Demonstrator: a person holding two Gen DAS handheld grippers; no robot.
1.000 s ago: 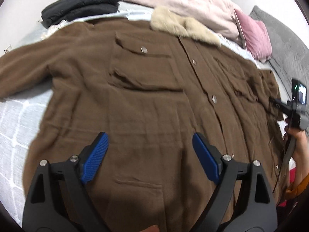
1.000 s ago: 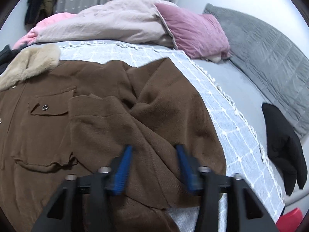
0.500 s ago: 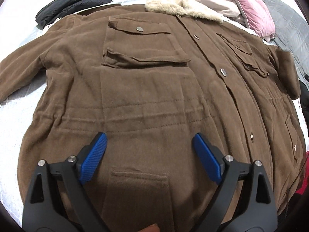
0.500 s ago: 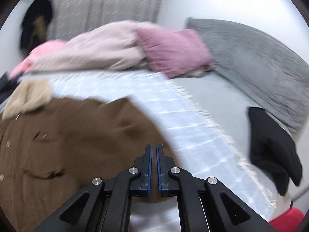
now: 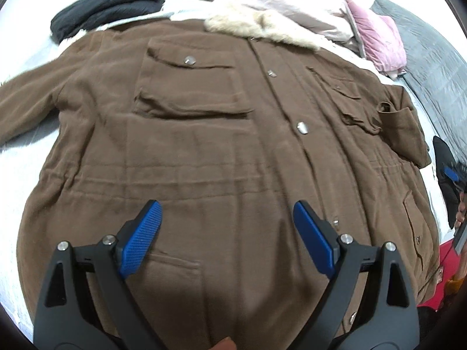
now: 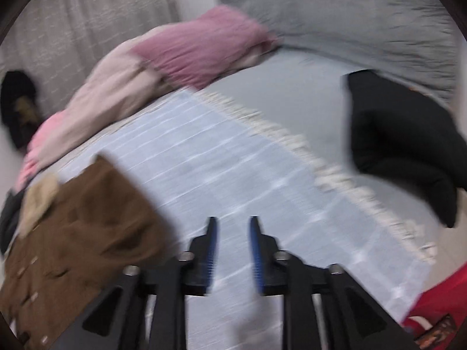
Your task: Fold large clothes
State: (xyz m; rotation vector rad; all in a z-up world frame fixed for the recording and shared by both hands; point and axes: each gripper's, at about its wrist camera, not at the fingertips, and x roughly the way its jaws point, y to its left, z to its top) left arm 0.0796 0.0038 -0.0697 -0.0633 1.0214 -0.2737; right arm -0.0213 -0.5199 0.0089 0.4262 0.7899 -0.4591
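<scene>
A large brown coat [image 5: 221, 151] with a cream fur collar [image 5: 262, 26] lies front up and spread over the bed. Its right sleeve is folded in across the chest; its left sleeve stretches out to the left. My left gripper [image 5: 227, 218] hovers open above the coat's lower front, nothing between its blue pads. In the blurred right wrist view, my right gripper [image 6: 232, 227] is over the pale blue blanket [image 6: 221, 157], to the right of the coat's edge [image 6: 87, 221]. Its jaws are opening and nothing lies between them.
A pile of pink and beige bedding [image 5: 292, 3] and a pink pillow [image 6: 201, 52] lie behind the collar. Black garments rest at the back left [image 5: 105, 3] and right [image 6: 400, 140]. A grey quilt [image 6: 350, 14] covers the far right. A red object [image 6: 437, 312] sits by the bed's edge.
My right gripper let go of the folded sleeve, shut, swung right off the coat over the blanket and has parted again. My left gripper has drifted slightly and stayed open.
</scene>
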